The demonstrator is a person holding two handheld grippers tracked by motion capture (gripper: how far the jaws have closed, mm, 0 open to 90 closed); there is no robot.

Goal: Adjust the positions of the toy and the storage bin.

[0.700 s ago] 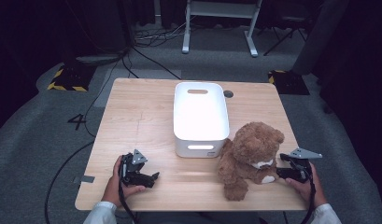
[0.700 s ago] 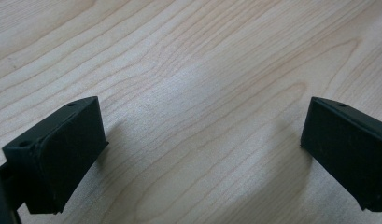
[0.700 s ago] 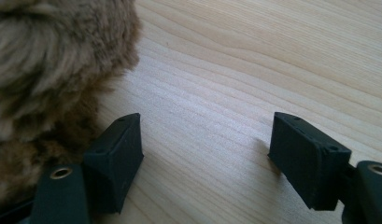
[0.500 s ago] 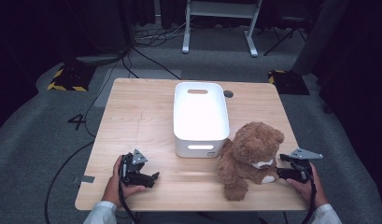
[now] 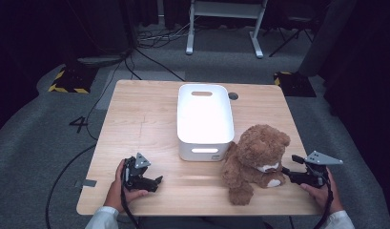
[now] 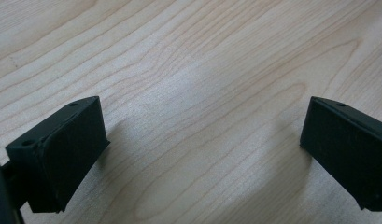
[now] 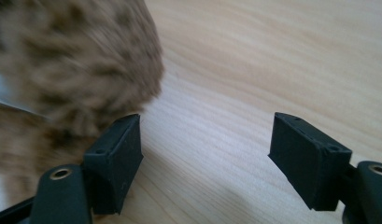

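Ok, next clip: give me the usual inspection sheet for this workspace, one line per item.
Surface: light wooden table, bare wood apart from the things below.
Job's things: brown teddy bear sitting at the near right, beside the front corner of a white bin that looks empty.
Clutter: nothing seen.
Grippers: left gripper low over bare wood, jaws wide apart, nothing between them; right gripper next to the bear's side, jaws open, the fur beside one jaw in the right gripper view, not between the pads.
Cables: a black cable trails from the left gripper to the floor; more cables on the floor behind.
Surroundings: grey carpet, dark curtains, white stand legs, hazard-striped floor plates.
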